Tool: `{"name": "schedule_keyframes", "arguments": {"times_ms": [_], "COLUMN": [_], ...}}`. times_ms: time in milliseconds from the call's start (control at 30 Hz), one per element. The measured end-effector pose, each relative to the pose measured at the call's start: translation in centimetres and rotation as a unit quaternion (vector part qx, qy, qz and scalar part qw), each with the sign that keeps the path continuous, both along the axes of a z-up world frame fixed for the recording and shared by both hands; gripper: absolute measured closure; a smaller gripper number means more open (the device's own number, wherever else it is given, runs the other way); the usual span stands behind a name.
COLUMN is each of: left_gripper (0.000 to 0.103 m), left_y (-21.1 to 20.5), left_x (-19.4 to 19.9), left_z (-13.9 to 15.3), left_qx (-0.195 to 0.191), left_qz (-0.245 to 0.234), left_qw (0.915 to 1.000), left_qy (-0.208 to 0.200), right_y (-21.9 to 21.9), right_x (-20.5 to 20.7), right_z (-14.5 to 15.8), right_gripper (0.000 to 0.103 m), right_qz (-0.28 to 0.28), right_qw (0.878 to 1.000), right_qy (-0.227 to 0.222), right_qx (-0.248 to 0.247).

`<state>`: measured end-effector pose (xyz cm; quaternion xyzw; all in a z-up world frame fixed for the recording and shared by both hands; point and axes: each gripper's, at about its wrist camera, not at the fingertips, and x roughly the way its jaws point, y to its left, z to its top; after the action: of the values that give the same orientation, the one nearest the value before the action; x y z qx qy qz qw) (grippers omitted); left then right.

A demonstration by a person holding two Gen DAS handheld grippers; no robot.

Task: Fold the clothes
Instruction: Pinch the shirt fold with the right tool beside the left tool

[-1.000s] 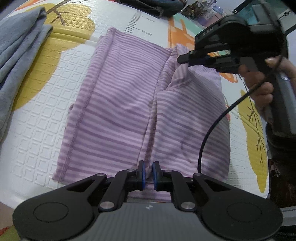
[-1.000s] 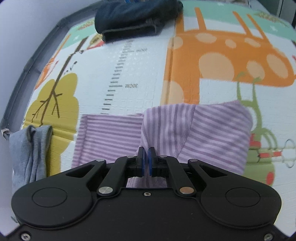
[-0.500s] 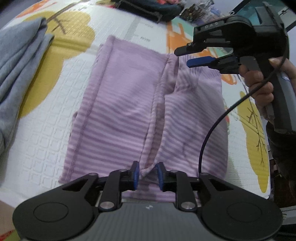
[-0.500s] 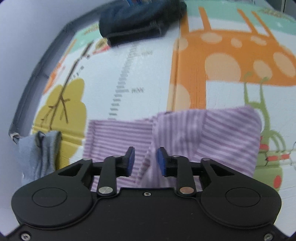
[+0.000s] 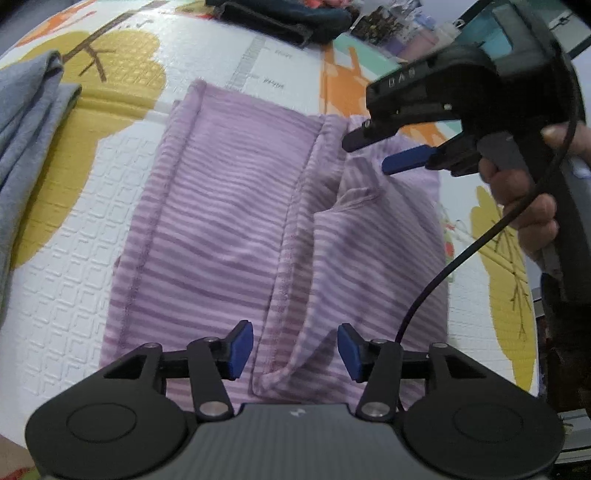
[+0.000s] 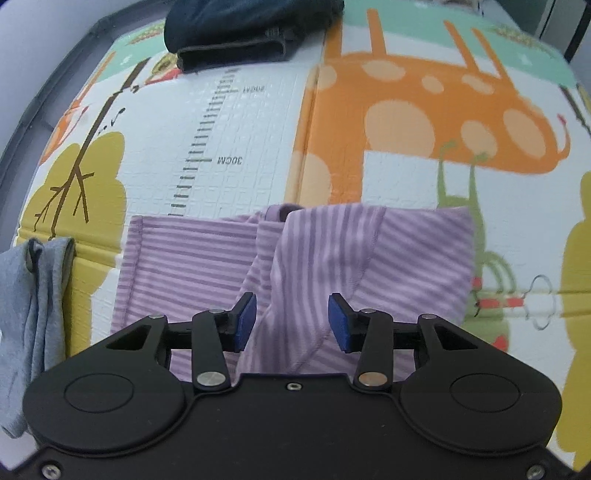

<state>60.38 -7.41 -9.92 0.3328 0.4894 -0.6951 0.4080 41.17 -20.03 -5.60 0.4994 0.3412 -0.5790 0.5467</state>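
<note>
A purple striped garment lies on the play mat, its right part folded over toward the middle. My left gripper is open just above the garment's near edge, holding nothing. My right gripper is open above the garment's far right corner. In the right wrist view the garment lies under my open right gripper, the folded flap below the fingers.
A grey garment lies at the left of the mat; it also shows in the right wrist view. A dark folded garment lies at the far edge. The patterned mat stretches beyond.
Both grippers were shut on the garment's folded edge one second ago. Both have opened and let the cloth go; it now lies on the mat.
</note>
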Motion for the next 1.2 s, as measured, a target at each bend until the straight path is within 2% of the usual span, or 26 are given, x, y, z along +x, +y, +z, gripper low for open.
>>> {"name": "schedule_keyframes", "arguments": {"times_ms": [100,300,367,433,500,600,667,700,767,867,1033,1200], "left_gripper": [0.049,0.049,0.054,0.063,0.071,0.081,0.088,0.089,0.09,0.094,0.096,0.096], "left_y": [-0.4,-0.2,-0.1,-0.1,-0.2,-0.3,-0.2,-0.2,0.0,0.0,0.2,0.7], "left_x": [0.2,0.0,-0.1,-0.1,0.1,0.3,0.3,0.2,-0.1,-0.1,0.7,1.5], "left_z": [-0.6,-0.5,-0.5,-0.6,-0.6,-0.6,-0.5,-0.4,-0.2,0.1,0.9,2.1], "left_qx": [0.016,0.017,0.017,0.018,0.022,0.029,0.031,0.029,0.025,0.025,0.02,0.015], "left_qz": [0.008,0.0,-0.003,-0.004,0.001,0.007,0.006,0.003,-0.002,-0.002,-0.006,-0.004], "left_qw": [0.9998,0.9998,0.9998,0.9998,0.9998,0.9995,0.9994,0.9995,0.9996,0.9996,0.9993,0.9983], "left_qy": [0.005,0.006,0.004,0.003,0.003,0.008,0.014,0.014,0.01,0.014,0.032,0.056], "right_y": [-0.6,-2.1,-2.5,-2.7,-2.9,-2.8,-2.5,-2.4,-2.1,-1.7,-0.6,1.0], "right_x": [0.9,3.1,3.8,4.5,5.2,6.0,6.2,6.1,5.5,4.5,3.5,2.3], "right_z": [-0.7,-2.2,-2.7,-3.1,-3.6,-4.1,-4.1,-4.0,-3.8,-3.4,-2.1,1.3], "right_gripper": [0.059,0.05,0.043,0.039,0.04,0.05,0.067,0.071,0.082,0.091,0.095,0.096], "right_qz": [0.005,0.022,0.027,0.033,0.035,0.029,0.028,0.027,0.022,0.025,0.024,0.021], "right_qw": [1.0,0.999,0.998,0.997,0.996,0.993,0.991,0.99,0.991,0.993,0.995,0.997], "right_qy": [0.0,0.027,0.036,0.05,0.069,0.104,0.127,0.135,0.131,0.114,0.095,0.072], "right_qx": [0.012,0.035,0.042,0.045,0.047,0.04,0.037,0.035,0.033,0.026,0.009,-0.024]}}
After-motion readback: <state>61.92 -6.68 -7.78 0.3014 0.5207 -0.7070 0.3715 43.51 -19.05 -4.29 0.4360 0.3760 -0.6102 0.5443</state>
